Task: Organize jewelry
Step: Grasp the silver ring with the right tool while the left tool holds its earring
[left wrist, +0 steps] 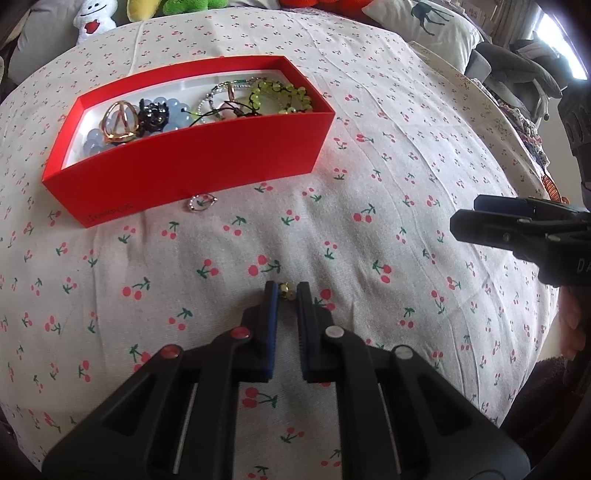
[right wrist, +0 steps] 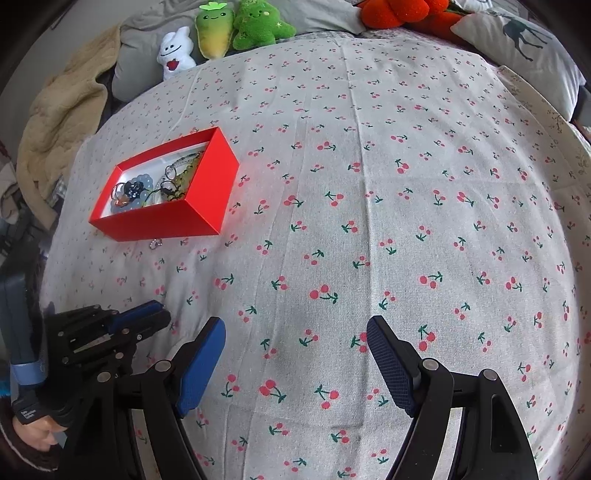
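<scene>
A red box (left wrist: 192, 155) on the cherry-print cloth holds bead bracelets, rings and a black ornament; it also shows in the right wrist view (right wrist: 192, 210). A silver ring (left wrist: 201, 202) lies on the cloth just in front of the box, and shows small in the right wrist view (right wrist: 156, 243). My left gripper (left wrist: 287, 290) is nearly shut around a small gold piece (left wrist: 286, 289) at its fingertips, low over the cloth. My right gripper (right wrist: 295, 332) is open and empty above bare cloth, to the right of the left gripper (right wrist: 155, 314).
Plush toys (right wrist: 236, 26) and pillows (right wrist: 524, 40) line the far edge of the bed. A beige blanket (right wrist: 55, 122) lies at the far left. The right gripper's fingers (left wrist: 517, 221) reach in at the right edge of the left wrist view.
</scene>
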A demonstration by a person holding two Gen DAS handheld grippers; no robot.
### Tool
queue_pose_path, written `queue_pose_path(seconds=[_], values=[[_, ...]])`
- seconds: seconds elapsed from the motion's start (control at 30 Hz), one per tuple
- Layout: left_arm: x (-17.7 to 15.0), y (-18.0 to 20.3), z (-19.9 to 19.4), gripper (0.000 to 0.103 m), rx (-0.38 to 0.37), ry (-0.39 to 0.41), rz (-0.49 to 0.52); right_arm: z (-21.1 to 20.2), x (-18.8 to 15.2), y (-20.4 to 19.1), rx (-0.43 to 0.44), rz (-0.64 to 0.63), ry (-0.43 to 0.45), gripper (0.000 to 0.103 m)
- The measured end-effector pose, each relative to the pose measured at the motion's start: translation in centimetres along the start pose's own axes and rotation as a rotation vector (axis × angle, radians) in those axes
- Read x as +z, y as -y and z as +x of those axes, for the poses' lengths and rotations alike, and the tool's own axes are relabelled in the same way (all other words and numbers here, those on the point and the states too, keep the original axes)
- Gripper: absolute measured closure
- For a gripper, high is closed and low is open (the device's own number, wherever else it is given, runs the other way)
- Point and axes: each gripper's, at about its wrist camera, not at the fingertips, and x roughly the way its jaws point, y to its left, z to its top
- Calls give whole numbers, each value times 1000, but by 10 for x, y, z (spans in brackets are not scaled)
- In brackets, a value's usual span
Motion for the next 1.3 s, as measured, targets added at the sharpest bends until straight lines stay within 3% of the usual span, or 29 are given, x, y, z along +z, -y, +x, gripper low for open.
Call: queue_pose_path(seconds=[0.47,0.7,0.93,1.0,1.17,1.3], values=[[-4,-58,-32,92,60,31,-99,12,11,-39,2,-11,3,23],[-8,-86,-44,92,110,32,-139,39,22,-82,-7,-42,-26,23],[-6,-107,-46,92,102,15,-175,62,40,-122,36,-16,-72,24],[-4,-109,-48,92,96,18,-176,69,45,-130,42,-2,-84,26],[-2,-114,-51,92,88,23,-180,88,56,-144,15,35,-99,48],[-3,-118,-50,92,90,19,-185,98,61,-153,-17,44,-88,53]])
